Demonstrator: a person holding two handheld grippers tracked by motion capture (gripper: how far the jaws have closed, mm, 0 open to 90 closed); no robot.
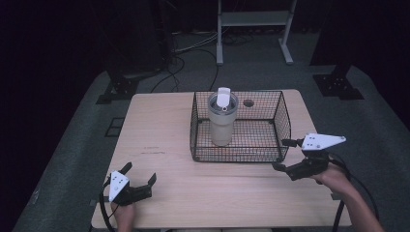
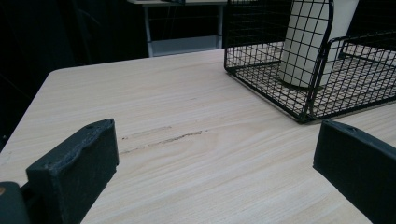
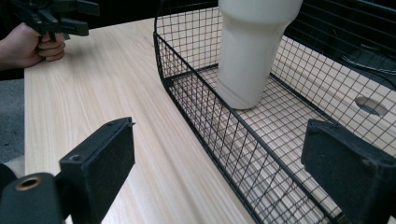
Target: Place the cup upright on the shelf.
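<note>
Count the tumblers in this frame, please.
1. A single cream tumbler stands upright inside the wire basket, toward its left half. Both claws are open and apart from it; nothing else sits in the basket.

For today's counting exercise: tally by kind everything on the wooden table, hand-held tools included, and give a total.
Black wire mesh basket: 1
Cream insulated tumbler with lid: 1
Black two-jaw grippers, left gripper and right gripper: 2
Total: 4
</note>
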